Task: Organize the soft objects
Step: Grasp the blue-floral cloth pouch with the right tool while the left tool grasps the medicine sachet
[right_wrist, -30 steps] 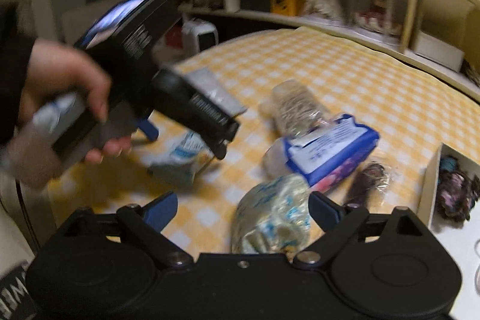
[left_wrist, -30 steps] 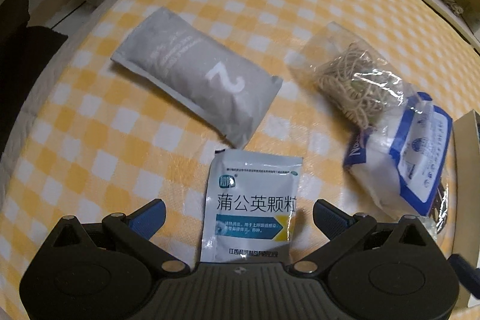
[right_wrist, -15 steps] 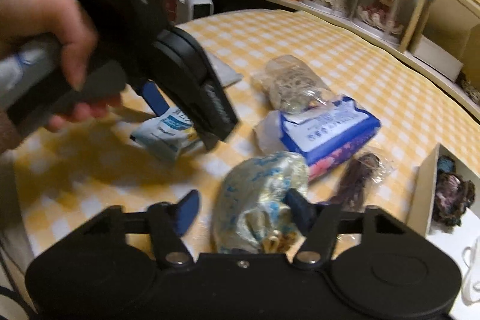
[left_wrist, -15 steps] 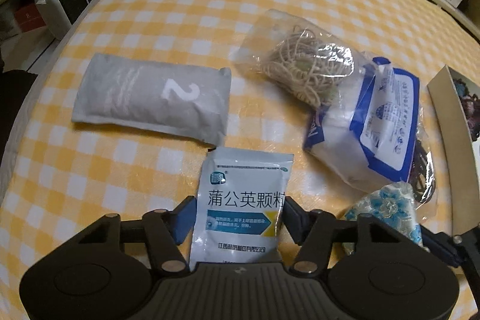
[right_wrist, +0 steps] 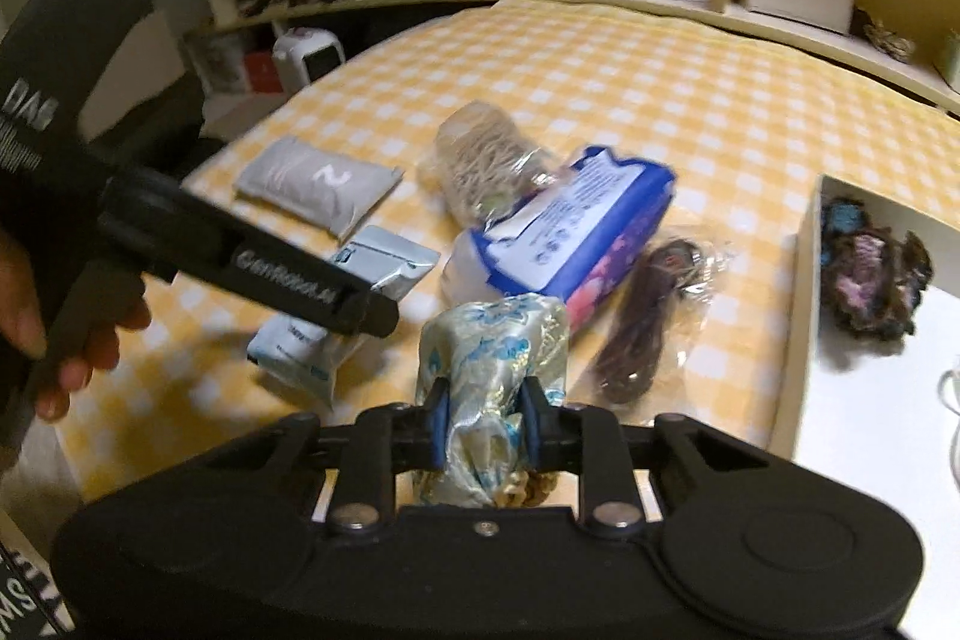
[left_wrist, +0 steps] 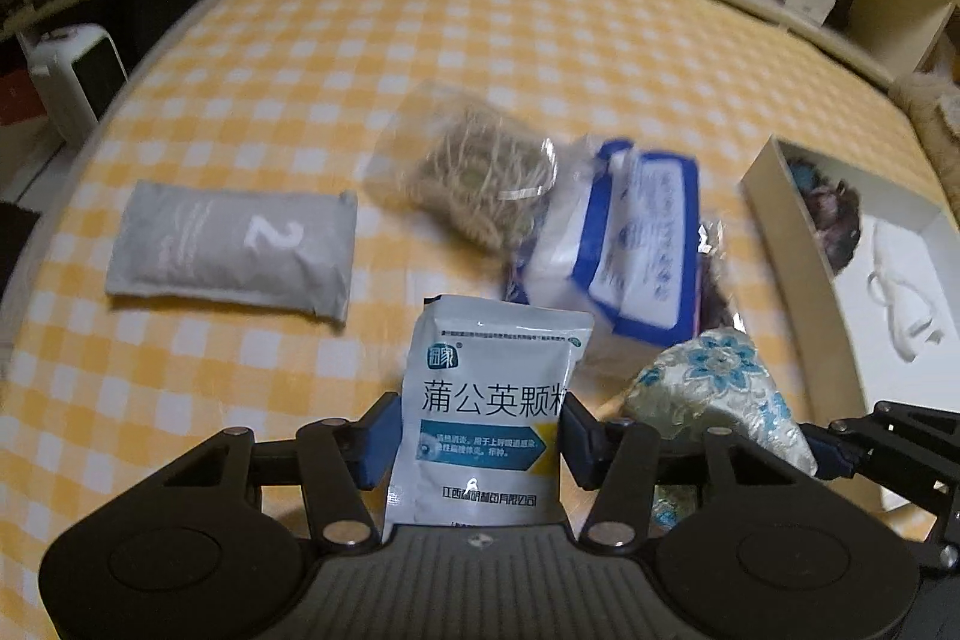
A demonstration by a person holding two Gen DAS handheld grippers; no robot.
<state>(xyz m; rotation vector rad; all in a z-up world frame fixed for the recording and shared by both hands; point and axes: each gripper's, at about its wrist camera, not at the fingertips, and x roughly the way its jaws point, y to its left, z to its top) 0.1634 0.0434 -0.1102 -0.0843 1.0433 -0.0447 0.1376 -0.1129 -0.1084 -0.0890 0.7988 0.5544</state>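
My left gripper (left_wrist: 477,436) is shut on a white and blue medicine sachet (left_wrist: 489,412) and holds it above the yellow checked cloth (left_wrist: 480,40). The sachet also shows in the right wrist view (right_wrist: 336,316). My right gripper (right_wrist: 483,430) is shut on a blue floral brocade pouch (right_wrist: 492,370), also seen in the left wrist view (left_wrist: 714,400). On the cloth lie a grey pouch marked 2 (left_wrist: 234,250), a clear bag of pale strings (left_wrist: 480,178), a blue and white tissue pack (left_wrist: 624,256) and a bag of dark cord (right_wrist: 642,316).
A white open box (right_wrist: 804,316) stands at the right and holds a dark knitted piece (right_wrist: 870,274) and a white cord (left_wrist: 900,298). Shelves with dolls and boxes run along the back. A white heater (left_wrist: 72,70) stands beyond the left edge.
Both grippers have closed on their objects and lifted them: the left on the sachet, the right on the brocade pouch. Both views now look further across the table.
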